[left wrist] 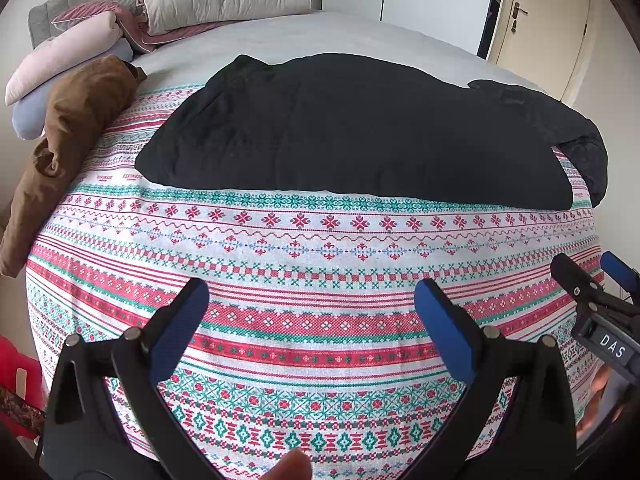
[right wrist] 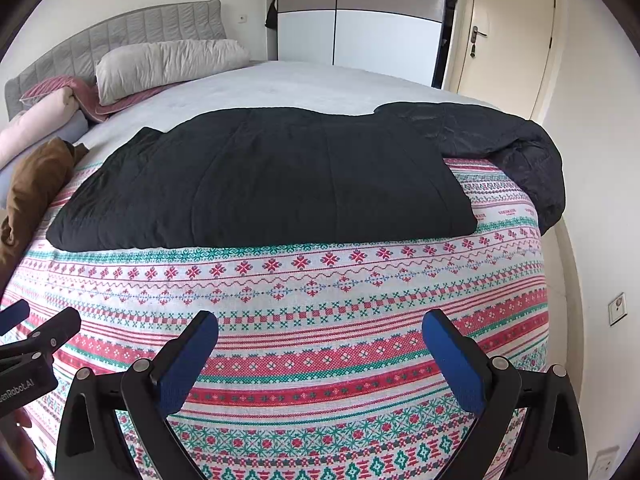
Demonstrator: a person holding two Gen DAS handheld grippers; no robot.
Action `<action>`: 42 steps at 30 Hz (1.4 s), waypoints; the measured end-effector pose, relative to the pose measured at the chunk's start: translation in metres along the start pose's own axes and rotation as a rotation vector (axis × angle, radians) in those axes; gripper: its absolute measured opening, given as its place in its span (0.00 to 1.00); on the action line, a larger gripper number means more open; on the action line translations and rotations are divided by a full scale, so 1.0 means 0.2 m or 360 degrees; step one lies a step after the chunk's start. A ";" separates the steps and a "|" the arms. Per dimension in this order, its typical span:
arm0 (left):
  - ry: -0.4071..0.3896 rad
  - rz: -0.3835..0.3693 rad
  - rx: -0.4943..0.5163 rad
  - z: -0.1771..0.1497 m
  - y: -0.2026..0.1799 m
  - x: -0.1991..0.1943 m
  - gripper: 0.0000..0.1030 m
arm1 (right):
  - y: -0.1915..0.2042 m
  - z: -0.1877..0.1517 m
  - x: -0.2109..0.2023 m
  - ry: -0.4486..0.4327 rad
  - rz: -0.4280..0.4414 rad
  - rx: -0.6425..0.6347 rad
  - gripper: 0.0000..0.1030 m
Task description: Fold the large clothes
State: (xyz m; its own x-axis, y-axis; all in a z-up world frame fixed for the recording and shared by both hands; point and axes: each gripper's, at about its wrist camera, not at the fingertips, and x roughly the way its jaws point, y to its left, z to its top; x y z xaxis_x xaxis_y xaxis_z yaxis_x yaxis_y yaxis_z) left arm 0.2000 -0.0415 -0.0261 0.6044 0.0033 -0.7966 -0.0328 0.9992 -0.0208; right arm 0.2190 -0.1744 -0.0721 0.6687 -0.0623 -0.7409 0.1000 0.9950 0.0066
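The puffy black quilted jacket (right wrist: pixel 260 176) lies half-folded on the red-and-green patterned bedspread (right wrist: pixel 320 340), one sleeve still trailing, while left gripper (left wrist: pixel 312 308) and right gripper (right wrist: pixel 320 340) hover empty, jaws spread, near its front edge.

Grey padded headboard (right wrist: pixel 120 36), white wardrobe (right wrist: pixel 360 28), cream door (right wrist: pixel 508 36), white walls, daylight.

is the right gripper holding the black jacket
No, the right gripper is open and empty above the patterned bedspread, short of the black jacket.
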 end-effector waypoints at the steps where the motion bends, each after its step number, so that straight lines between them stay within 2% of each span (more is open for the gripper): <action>1: -0.0001 0.0001 0.0002 0.00 0.00 0.00 0.99 | 0.00 0.00 0.00 0.0000 0.0000 0.0001 1.00; 42: -0.0002 0.0008 0.0011 0.00 0.00 0.00 0.99 | 0.00 -0.01 0.02 0.0023 0.0007 0.0005 1.00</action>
State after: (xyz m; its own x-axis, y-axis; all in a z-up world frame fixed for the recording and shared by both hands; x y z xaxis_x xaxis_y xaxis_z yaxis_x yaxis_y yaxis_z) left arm 0.1989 -0.0406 -0.0259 0.6053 0.0083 -0.7959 -0.0302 0.9995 -0.0126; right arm 0.2204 -0.1743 -0.0759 0.6583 -0.0566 -0.7507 0.0991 0.9950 0.0119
